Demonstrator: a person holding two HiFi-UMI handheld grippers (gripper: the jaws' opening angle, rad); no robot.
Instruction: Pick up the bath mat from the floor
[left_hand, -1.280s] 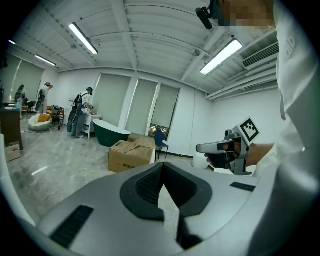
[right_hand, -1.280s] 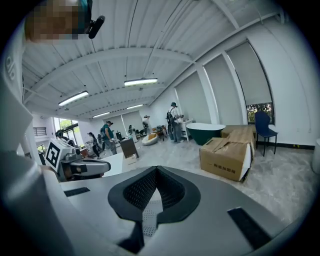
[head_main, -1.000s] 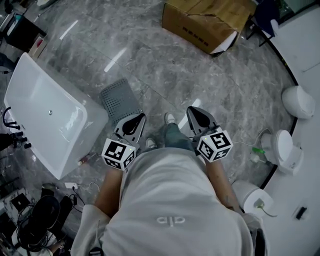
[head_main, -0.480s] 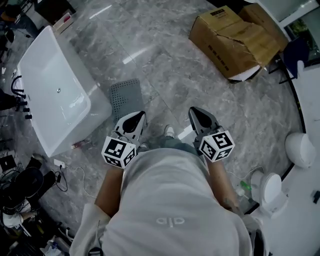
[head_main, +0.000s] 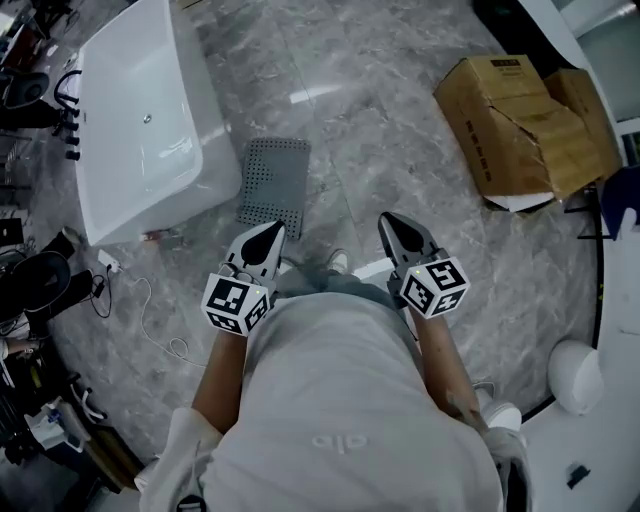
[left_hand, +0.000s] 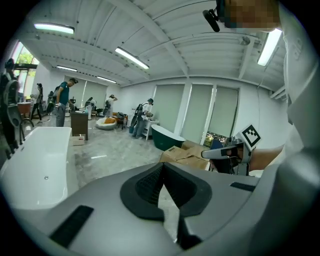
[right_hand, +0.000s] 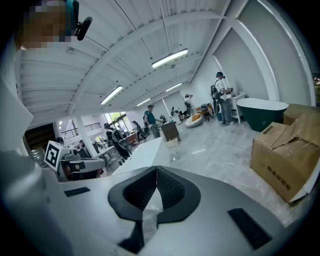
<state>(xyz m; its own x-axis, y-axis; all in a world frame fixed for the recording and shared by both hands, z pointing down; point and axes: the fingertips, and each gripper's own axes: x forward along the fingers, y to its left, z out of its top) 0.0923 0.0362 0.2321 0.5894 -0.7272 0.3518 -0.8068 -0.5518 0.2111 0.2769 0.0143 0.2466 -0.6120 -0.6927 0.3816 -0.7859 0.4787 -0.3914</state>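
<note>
Head view: tub (head_main: 140, 130) at 10 o'clock, box (head_main: 520, 130) at 2, mat (head_main: 273, 185) flat on floor (head_main: 400, 120) at 11, beside tub, apart from both grippers. Left gripper (head_main: 270, 232) and right gripper (head_main: 391, 224): jaws pressed together, nothing between. Pickup not started; reach, open, pinch mat edge and lift all remain.

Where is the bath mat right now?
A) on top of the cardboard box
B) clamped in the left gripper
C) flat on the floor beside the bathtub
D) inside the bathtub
C: the grey bath mat lies flat on the floor beside the white bathtub, ahead of the left gripper, whose jaws are together on nothing.
</note>
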